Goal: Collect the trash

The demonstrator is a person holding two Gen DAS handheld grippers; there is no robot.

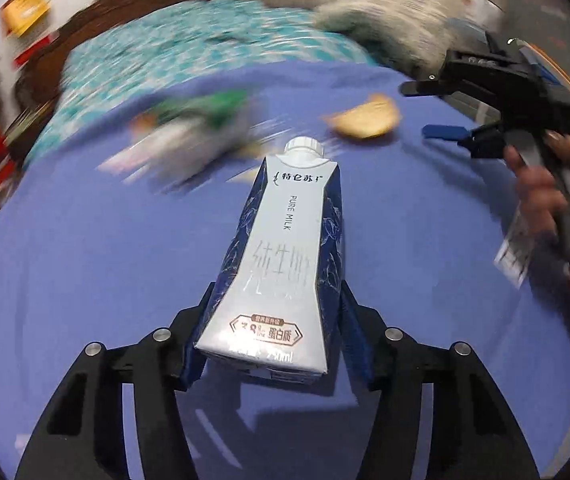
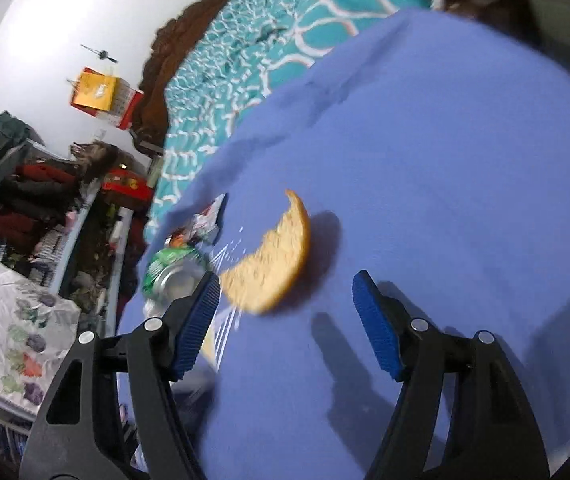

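Note:
A blue-and-white milk carton point(image 1: 285, 240) with a white cap points away from me, and my left gripper point(image 1: 276, 292) is shut on its lower sides, lifting it over the blue sheet point(image 1: 85, 260). A bitten, crescent-shaped biscuit point(image 2: 273, 268) lies on the sheet just ahead of my right gripper point(image 2: 285, 284), whose blue pads point(image 2: 373, 320) stand open and apart from it. In the left wrist view the right gripper point(image 1: 433, 110) hovers beside the biscuit point(image 1: 365, 118), carried by a hand point(image 1: 545, 184). A crushed green can point(image 2: 173, 276) lies left of the biscuit.
A crumpled wrapper point(image 2: 205, 220) lies beyond the can near the sheet's left edge. A teal patterned blanket point(image 2: 245, 60) is bunched at the far side. Cluttered shelves point(image 2: 45, 200) stand off the bed to the left. A grey furry thing point(image 1: 397, 12) lies at the back right.

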